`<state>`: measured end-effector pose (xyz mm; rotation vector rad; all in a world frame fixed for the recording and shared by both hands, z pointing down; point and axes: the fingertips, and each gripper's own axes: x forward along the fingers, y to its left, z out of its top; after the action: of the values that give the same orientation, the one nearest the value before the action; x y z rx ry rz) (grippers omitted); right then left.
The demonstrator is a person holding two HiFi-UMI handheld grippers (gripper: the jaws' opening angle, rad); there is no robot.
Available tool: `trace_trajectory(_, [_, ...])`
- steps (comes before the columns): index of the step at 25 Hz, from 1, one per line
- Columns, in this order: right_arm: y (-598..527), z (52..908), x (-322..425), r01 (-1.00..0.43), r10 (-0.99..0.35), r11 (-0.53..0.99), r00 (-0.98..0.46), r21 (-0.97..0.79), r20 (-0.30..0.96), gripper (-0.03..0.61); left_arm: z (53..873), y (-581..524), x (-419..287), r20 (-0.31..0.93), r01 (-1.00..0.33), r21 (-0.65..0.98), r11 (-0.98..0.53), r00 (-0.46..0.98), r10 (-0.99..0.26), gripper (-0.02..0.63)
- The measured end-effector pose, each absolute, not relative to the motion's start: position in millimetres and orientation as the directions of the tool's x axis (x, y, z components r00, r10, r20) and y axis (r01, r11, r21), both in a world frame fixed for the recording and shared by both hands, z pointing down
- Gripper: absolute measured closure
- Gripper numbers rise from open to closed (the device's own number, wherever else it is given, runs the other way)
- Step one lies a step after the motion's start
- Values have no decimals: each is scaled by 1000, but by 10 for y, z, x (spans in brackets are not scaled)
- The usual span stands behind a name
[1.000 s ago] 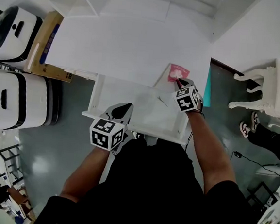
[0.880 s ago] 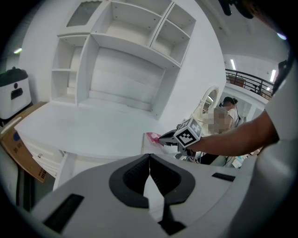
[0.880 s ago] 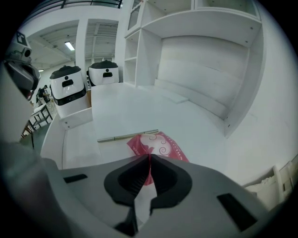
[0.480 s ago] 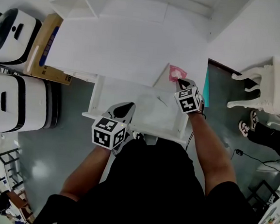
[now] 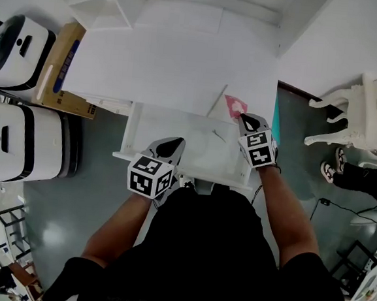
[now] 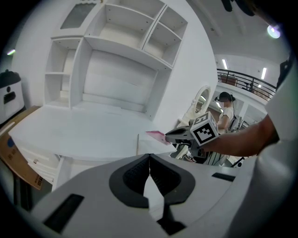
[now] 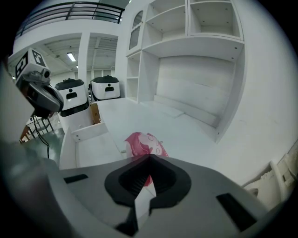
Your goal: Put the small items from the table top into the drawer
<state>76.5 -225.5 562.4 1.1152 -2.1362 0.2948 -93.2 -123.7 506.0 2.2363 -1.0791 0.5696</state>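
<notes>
Pinching the near edge of a pink packet (image 5: 234, 105) with the right gripper (image 5: 245, 120), just right of centre in the head view, at the front right corner of the white table top (image 5: 169, 66) and just above the far right corner of the open drawer (image 5: 170, 135). In the right gripper view, clamped together at the tips on the packet's lower edge, with the pink wrapper (image 7: 143, 143) and its pale swirls fanning out above, at mid frame. Hard to tell whether lifted clear of the table top or resting on it. Right of centre in the left gripper view, the same hold from the side: packet (image 6: 156, 135) sticking out flat from the right gripper (image 6: 168, 136). Holding nothing with the left gripper (image 5: 173, 143), below centre in the head view, over the front left part of the drawer. In its own view, pressed fully together at lower centre (image 6: 149, 155). Toward the right of the drawer, one thin small item (image 5: 218, 135), too small to name. Along the left edge of the head view, a cardboard box (image 5: 61, 63) beside two white machines (image 5: 19, 138). At the right edge, a white chair (image 5: 365, 116) and a person's feet (image 5: 334, 172) on the dark floor (image 5: 86, 190).
</notes>
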Motion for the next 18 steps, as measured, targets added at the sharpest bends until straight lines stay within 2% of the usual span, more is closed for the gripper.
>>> trace_trajectory(4, [-1980, 5557, 689, -783, -615, 618, -423, 74, 666, 551, 5106, -1220, -944, 601, -801, 320, -506, 584, -545, 603])
trace_trajectory(10, [-1471, 5736, 453, -734, -517, 679, -494, -16, 699, 551, 5173, -1151, -969, 614, -798, 326, -507, 587, -528, 603])
trace_trajectory(18, [-1163, 6414, 234, -583, -379, 811, -459, 50, 804, 551, 5166, -1096, -962, 614, -800, 336, -497, 586, -529, 603])
